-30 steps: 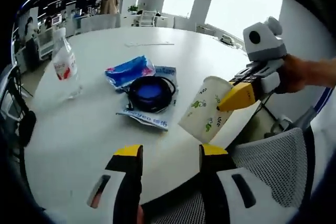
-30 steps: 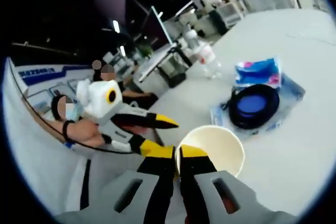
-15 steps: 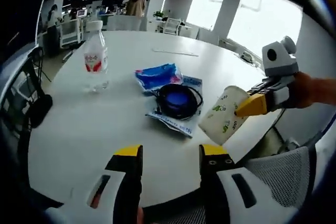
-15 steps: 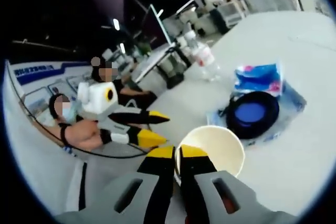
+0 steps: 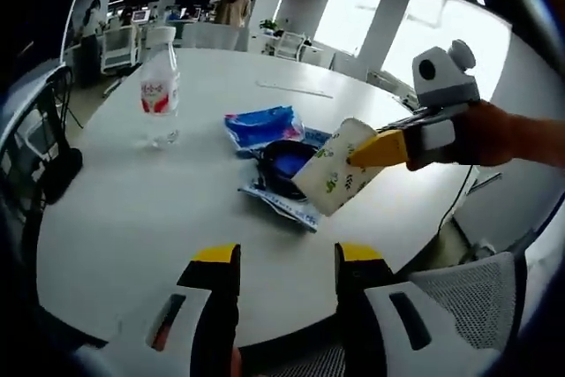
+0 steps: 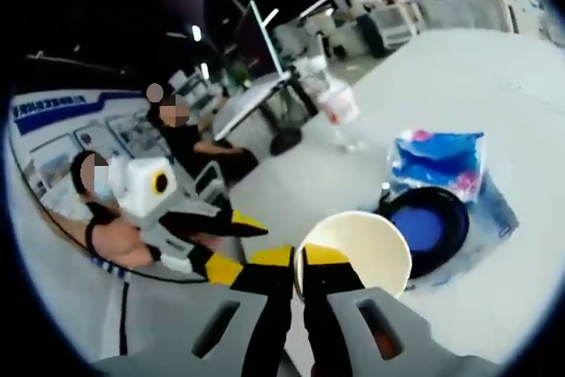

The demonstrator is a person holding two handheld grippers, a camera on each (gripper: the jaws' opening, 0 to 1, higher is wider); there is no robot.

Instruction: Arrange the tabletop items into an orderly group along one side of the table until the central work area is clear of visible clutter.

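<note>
We carry a paper cup above the clutter, pinched only at its rim.

Our right gripper (image 6: 297,262) clamps the cup (image 5: 334,178) wall, tilted over the blue bowl (image 5: 284,160) and wrapper (image 5: 261,124); such a thin grip may crush or slip. Our left gripper (image 5: 284,258) stays spread and empty near the table (image 5: 132,209) edge, bottle (image 5: 159,94) well apart.

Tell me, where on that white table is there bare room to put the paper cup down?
Bare tabletop lies between the water bottle and the near edge, and beyond the blue packet. It is crowded where the packet, the round black-and-blue item and the flat pouch under it sit together, below the held paper cup.
</note>
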